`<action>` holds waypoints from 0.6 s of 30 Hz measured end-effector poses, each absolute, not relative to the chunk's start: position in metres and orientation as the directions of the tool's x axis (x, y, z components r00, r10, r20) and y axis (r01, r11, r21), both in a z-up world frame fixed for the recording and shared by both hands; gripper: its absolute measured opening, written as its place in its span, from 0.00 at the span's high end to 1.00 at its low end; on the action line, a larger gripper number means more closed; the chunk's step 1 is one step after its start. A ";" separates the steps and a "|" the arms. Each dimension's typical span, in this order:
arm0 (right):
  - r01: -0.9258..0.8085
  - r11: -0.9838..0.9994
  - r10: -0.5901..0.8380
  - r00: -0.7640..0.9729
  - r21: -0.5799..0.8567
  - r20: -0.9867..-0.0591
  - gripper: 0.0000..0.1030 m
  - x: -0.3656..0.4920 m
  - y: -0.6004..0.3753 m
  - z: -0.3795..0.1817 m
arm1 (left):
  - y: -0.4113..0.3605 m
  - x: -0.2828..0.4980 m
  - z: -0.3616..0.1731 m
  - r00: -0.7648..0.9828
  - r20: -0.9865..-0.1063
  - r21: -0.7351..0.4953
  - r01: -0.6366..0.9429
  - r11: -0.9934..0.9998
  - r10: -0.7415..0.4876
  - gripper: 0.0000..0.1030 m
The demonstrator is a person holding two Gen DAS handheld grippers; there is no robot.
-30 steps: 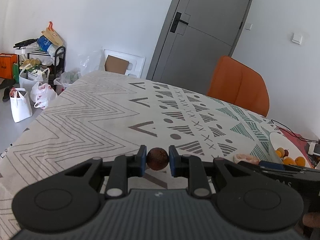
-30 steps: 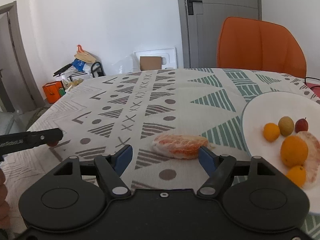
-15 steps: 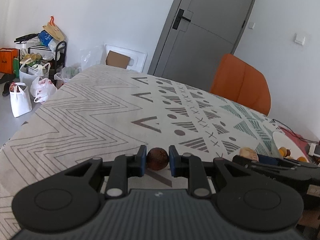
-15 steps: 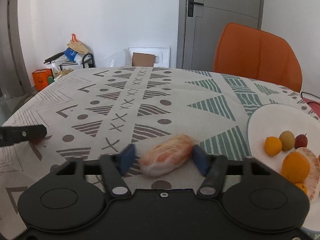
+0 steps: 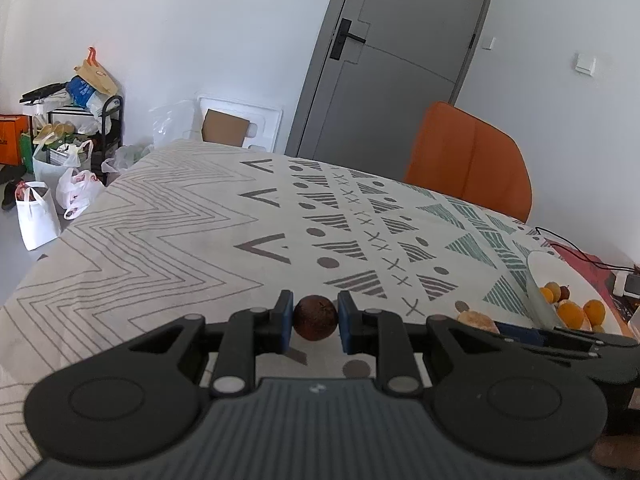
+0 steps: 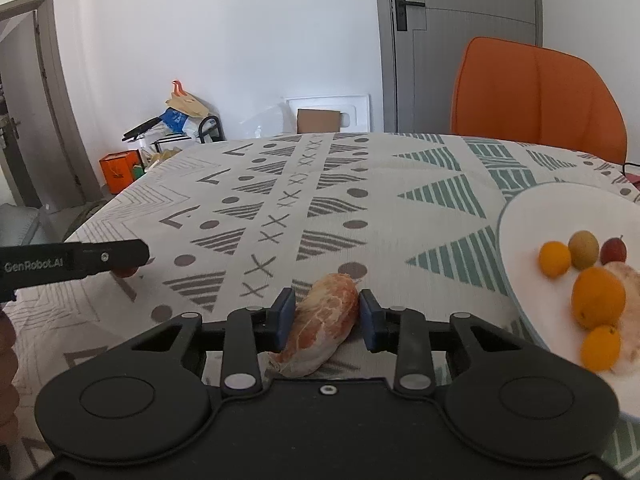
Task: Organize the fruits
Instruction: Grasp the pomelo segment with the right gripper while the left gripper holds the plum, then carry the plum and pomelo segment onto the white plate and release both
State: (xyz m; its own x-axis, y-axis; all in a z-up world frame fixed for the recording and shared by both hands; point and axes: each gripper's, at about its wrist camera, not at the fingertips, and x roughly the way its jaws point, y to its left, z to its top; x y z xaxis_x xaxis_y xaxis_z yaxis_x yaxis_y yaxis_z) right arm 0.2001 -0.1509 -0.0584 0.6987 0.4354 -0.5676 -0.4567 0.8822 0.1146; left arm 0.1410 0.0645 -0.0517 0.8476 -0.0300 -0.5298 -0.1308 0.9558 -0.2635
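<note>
My left gripper (image 5: 315,322) is shut on a small round dark brown fruit (image 5: 315,317) just above the patterned tablecloth. My right gripper (image 6: 327,321) is shut on a peeled pink-orange pomelo segment (image 6: 322,324), lifted off the cloth. The white plate (image 6: 532,216) at the right holds several oranges (image 6: 598,298), a yellow-brown fruit (image 6: 583,244), a small red fruit (image 6: 613,251) and another pomelo piece (image 6: 630,300). The plate also shows in the left wrist view (image 5: 544,268). The left gripper shows at the left edge of the right wrist view (image 6: 80,262).
An orange chair (image 6: 536,96) stands behind the table's far right side. A grey door (image 5: 400,64) is behind it. Bags and a rack (image 5: 68,128) stand on the floor to the left. A cable and charger (image 5: 624,276) lie past the plate.
My right gripper closed on the pomelo segment, turned it lengthwise and lifted it off the cloth. My left gripper kept its hold on the brown fruit.
</note>
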 end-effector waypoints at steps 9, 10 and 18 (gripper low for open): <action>-0.471 0.864 0.480 0.662 0.180 -0.575 0.67 0.188 -0.167 -0.057 | 0.057 0.138 -0.049 0.850 -0.526 -0.255 -0.127 0.958 -0.027 0.79; -0.470 0.863 0.482 0.659 0.184 -0.577 0.65 0.189 -0.167 -0.057 | 0.057 0.138 -0.050 0.850 -0.526 -0.257 -0.129 0.958 -0.027 0.79; -0.495 0.861 0.462 0.664 0.119 -0.588 0.54 0.191 -0.145 -0.059 | 0.068 0.140 -0.054 0.848 -0.530 -0.277 -0.145 0.950 -0.025 0.79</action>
State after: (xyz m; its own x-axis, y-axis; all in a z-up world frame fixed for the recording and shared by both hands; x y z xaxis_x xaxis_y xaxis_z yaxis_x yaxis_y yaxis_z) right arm 0.1905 -0.1453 -0.0587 0.6637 0.4622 -0.5881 -0.4945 0.8610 0.1186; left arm 0.1397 0.0683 -0.0542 0.8475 -0.0249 -0.5301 -0.1450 0.9500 -0.2765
